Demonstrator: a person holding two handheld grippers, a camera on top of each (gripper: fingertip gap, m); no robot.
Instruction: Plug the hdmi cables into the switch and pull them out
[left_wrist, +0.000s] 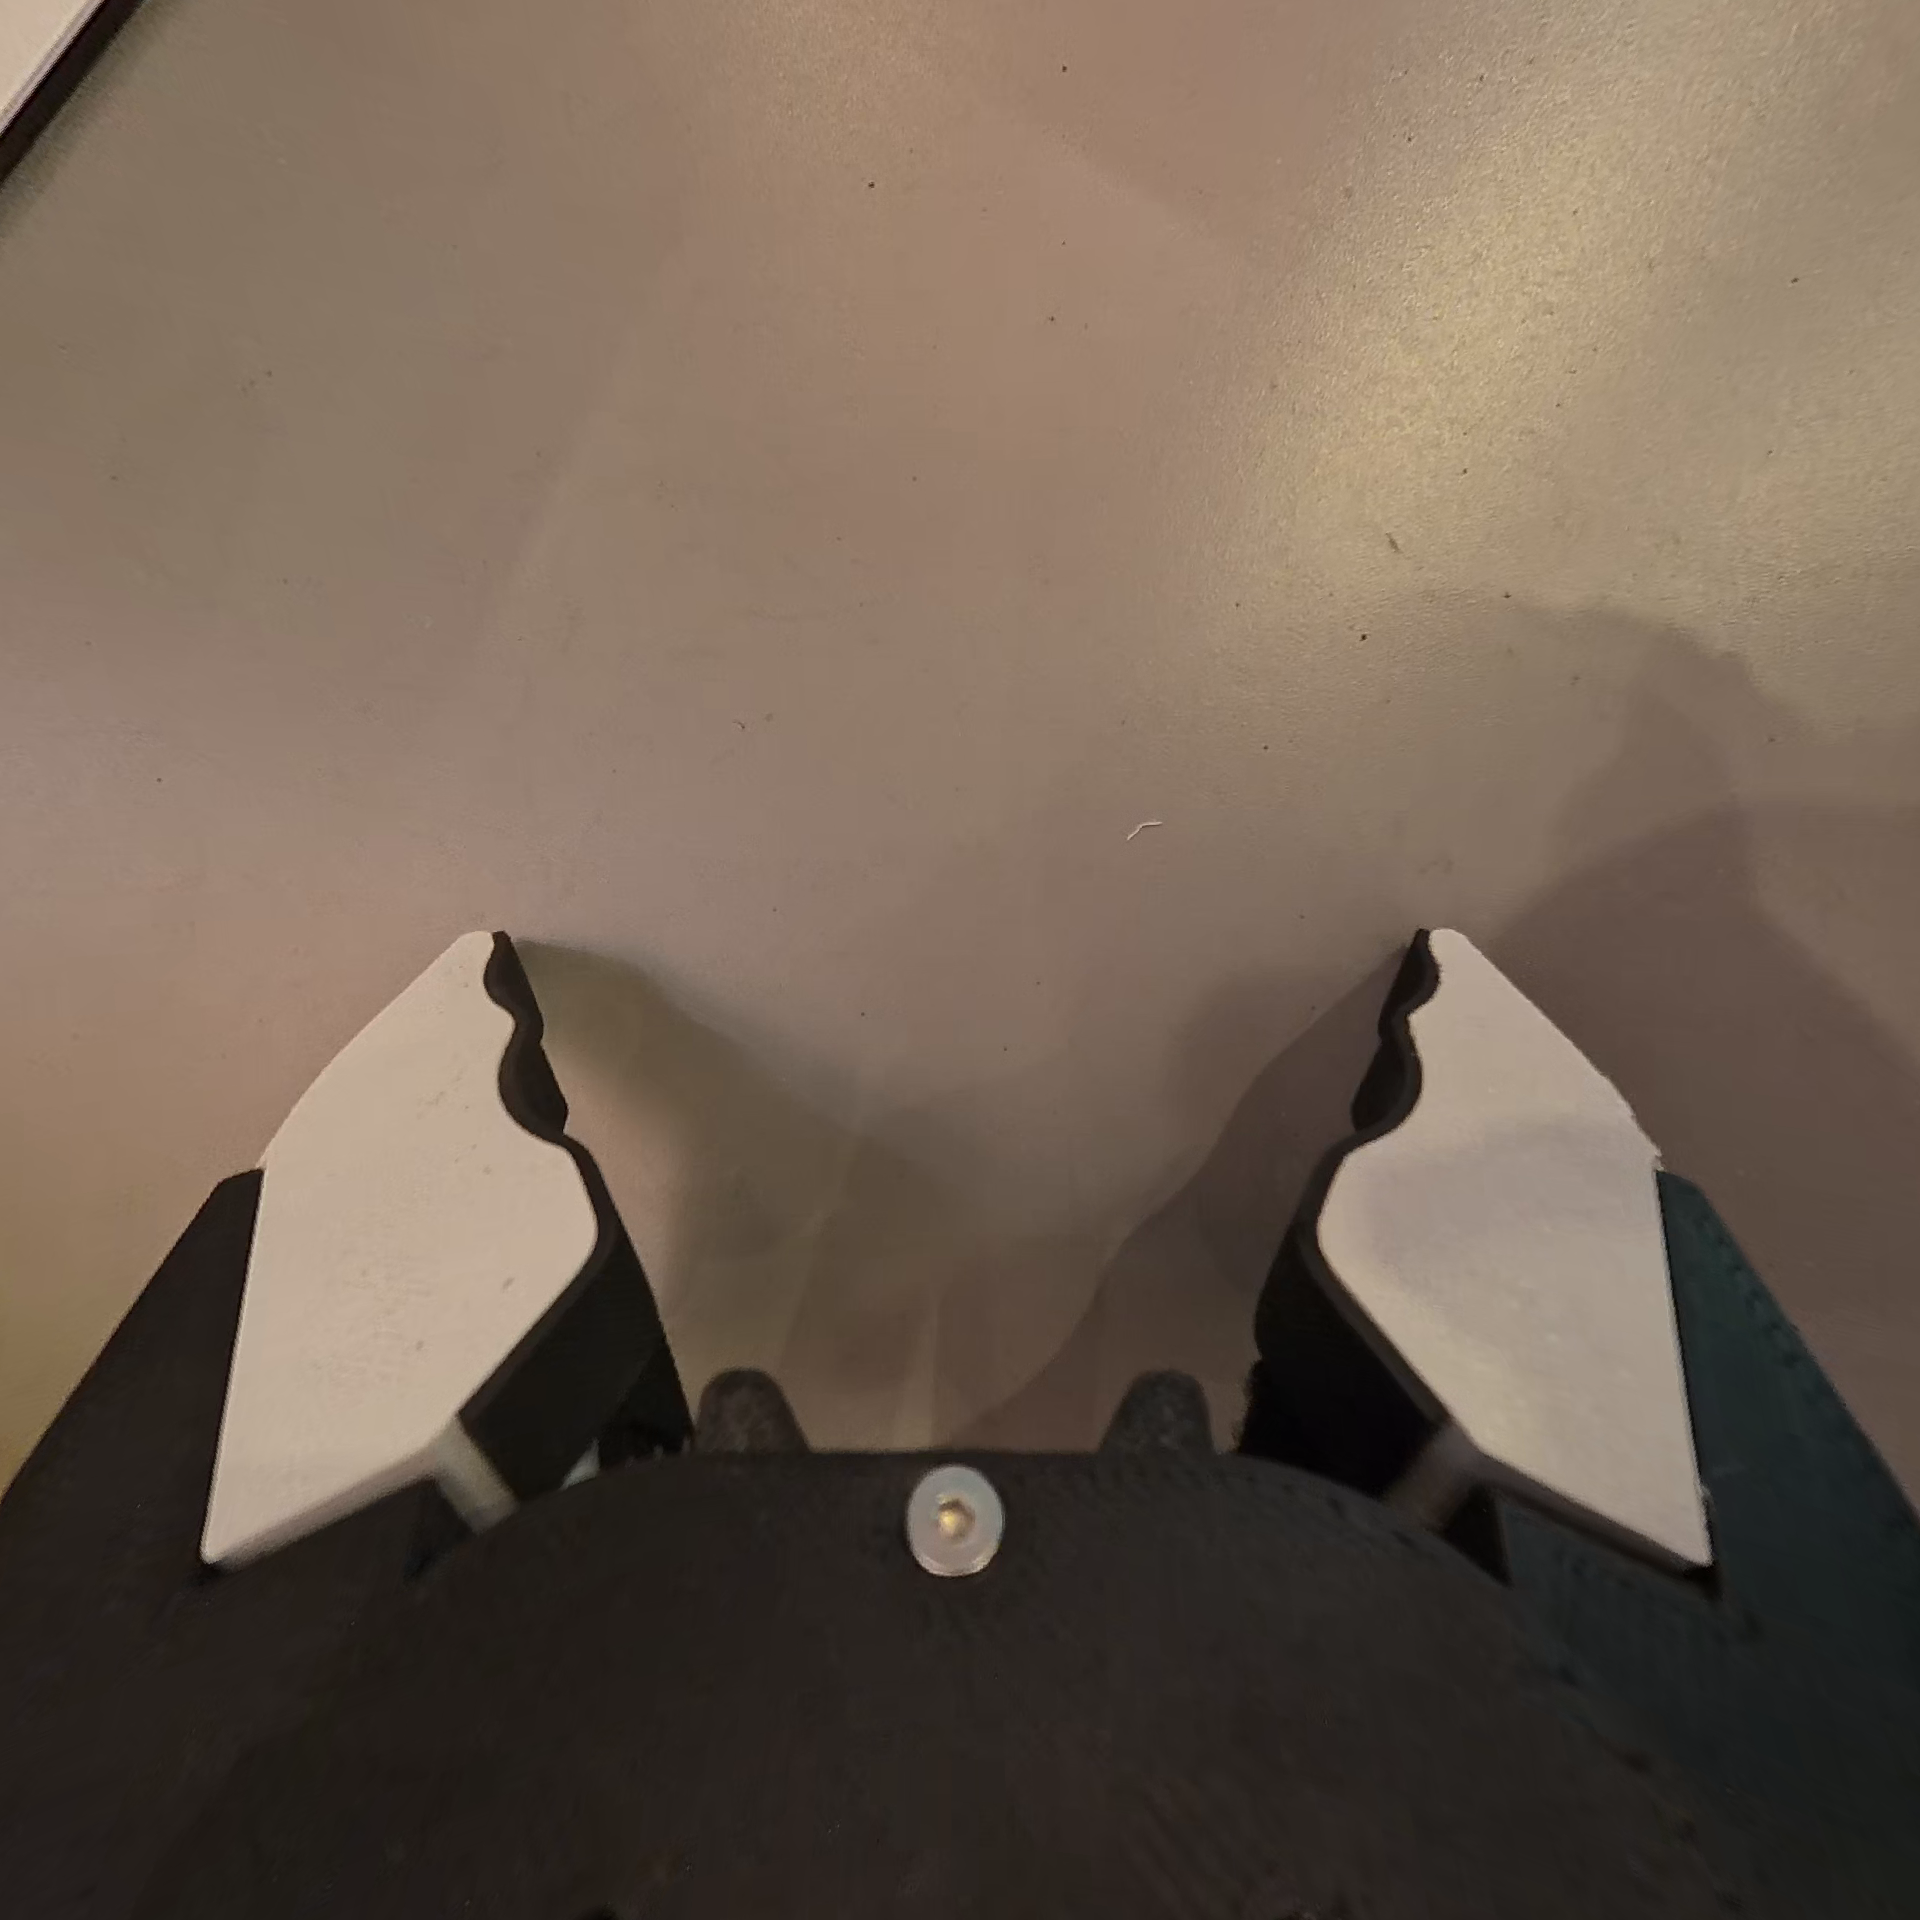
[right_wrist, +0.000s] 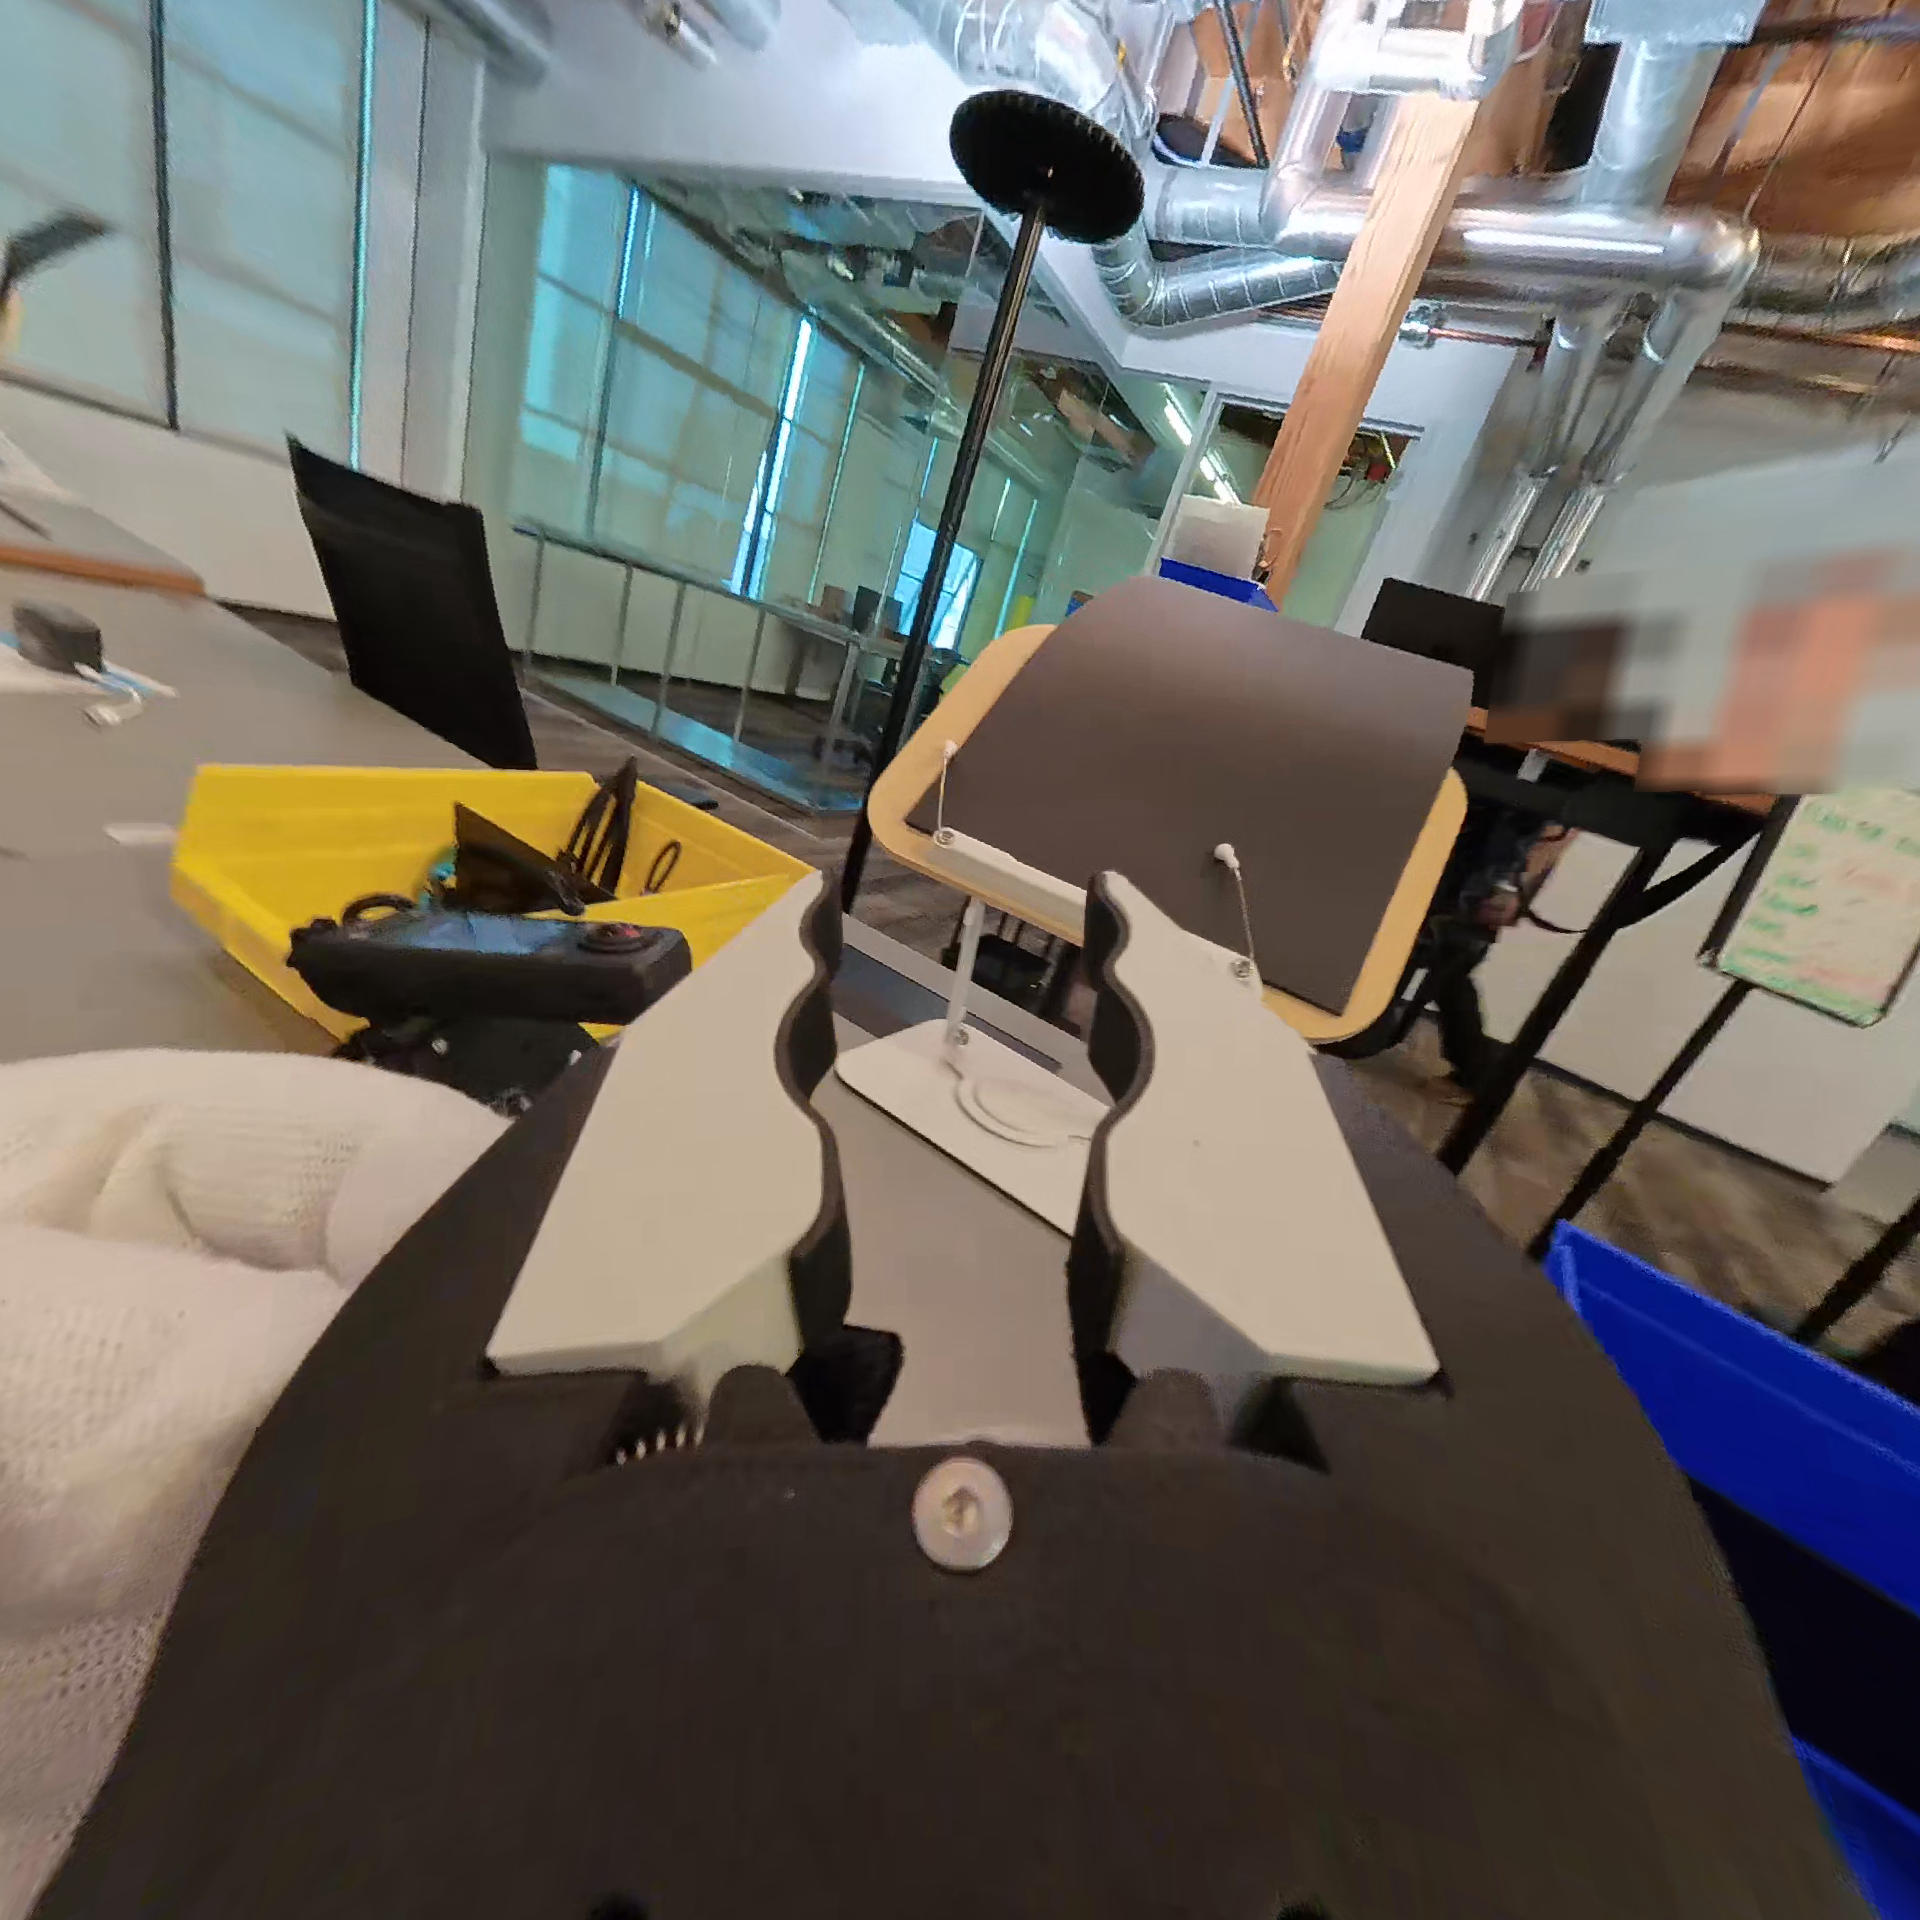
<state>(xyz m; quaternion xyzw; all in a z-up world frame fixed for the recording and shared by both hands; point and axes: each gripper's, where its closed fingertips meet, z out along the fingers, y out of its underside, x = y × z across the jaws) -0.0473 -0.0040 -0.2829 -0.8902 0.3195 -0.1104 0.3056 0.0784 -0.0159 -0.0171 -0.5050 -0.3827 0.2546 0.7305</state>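
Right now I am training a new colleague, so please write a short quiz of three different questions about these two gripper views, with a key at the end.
1. True or false: the left gripper is open, with only bare table surface between its fingers.
2. In the right wrist view, what colour is the bin that holds cables, behind the black controller? A) blue B) yellow C) red
3. Fill in: the right gripper is pointed at a dark panel with a pale wooden border on a ____ stand.

Key: 1 true; 2 B; 3 white. Note: neither view shows an HDMI cable or the switch clearly.
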